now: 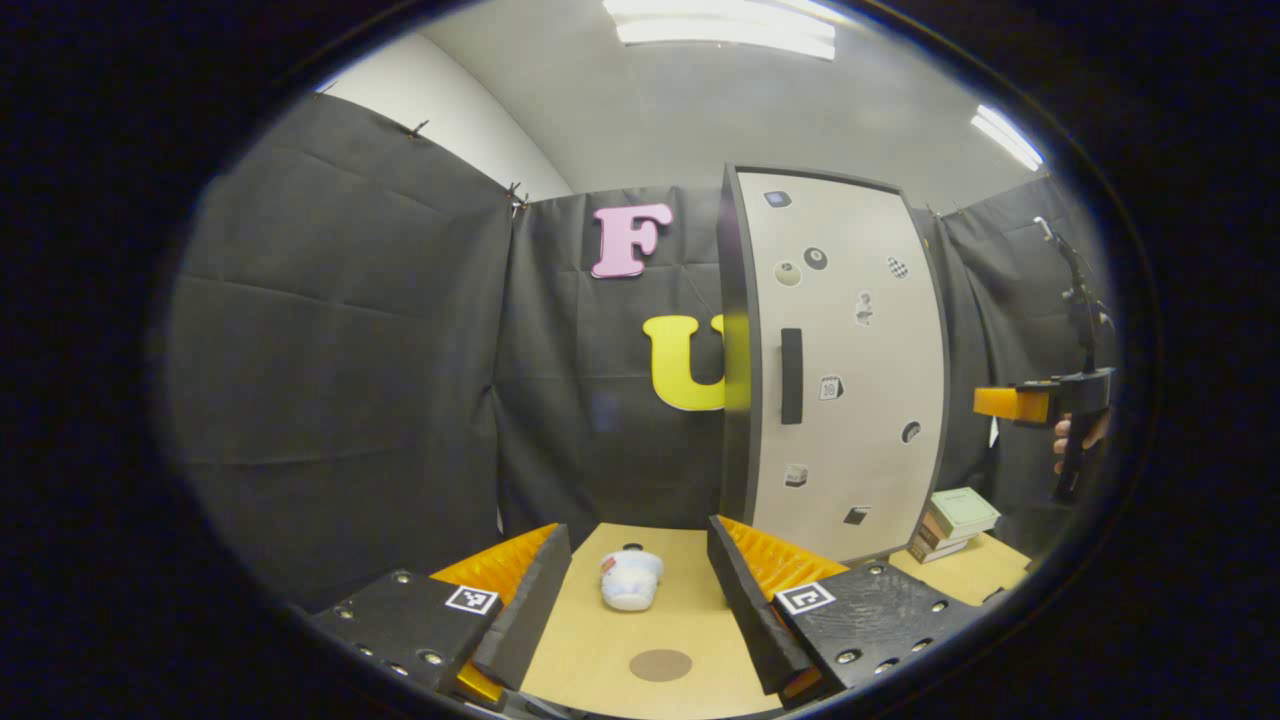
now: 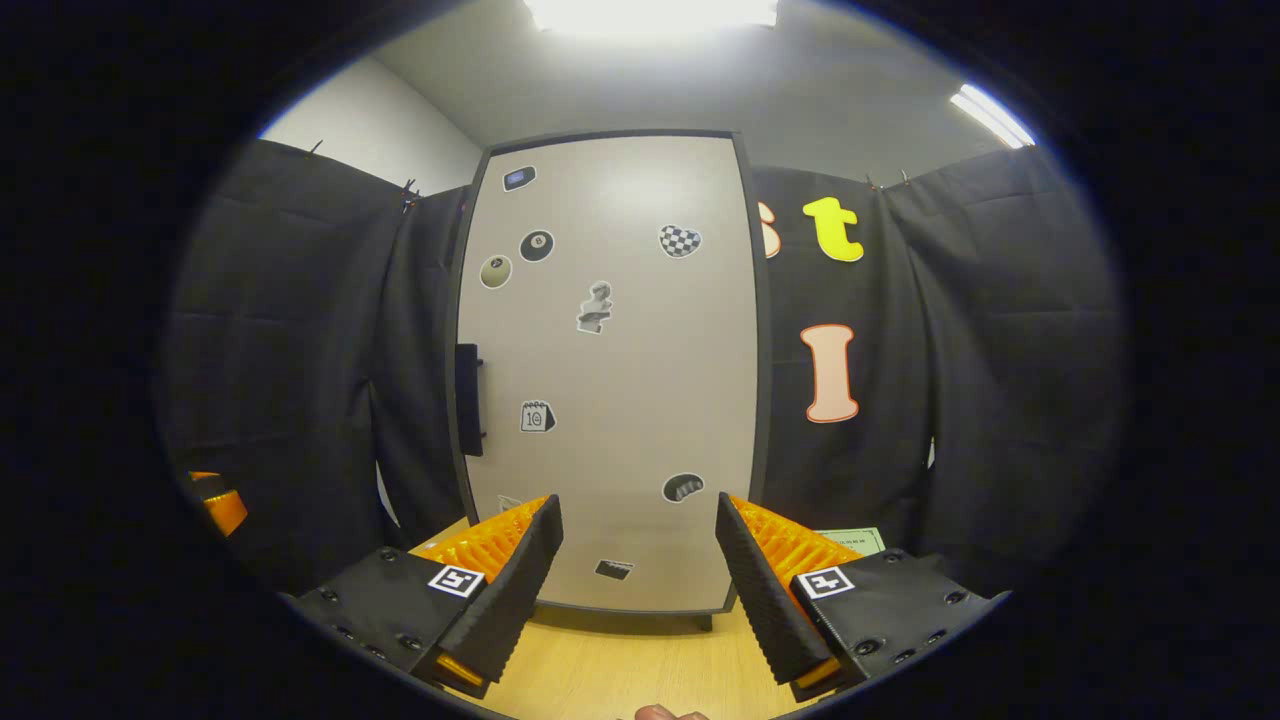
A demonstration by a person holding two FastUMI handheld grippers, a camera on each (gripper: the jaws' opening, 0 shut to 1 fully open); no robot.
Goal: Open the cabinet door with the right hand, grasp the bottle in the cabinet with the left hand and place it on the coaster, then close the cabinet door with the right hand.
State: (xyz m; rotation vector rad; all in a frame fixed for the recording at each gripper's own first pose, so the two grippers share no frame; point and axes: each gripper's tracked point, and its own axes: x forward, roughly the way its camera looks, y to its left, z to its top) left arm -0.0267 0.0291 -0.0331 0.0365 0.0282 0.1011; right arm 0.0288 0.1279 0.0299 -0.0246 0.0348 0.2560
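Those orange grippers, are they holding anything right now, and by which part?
Nothing is held. The left gripper and right gripper are both open and empty; the bottle lies on the table.

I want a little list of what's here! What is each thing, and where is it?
cabinet door: shut, stickers on it, dark handle at its left edge
bottle: lying on its side on the table, not on the coaster
coaster: round, brown, bare, nearer the camera than the bottle
books: stacked right of the cabinet
left tool: open, holding nothing
right tool: open, facing the door, touching nothing
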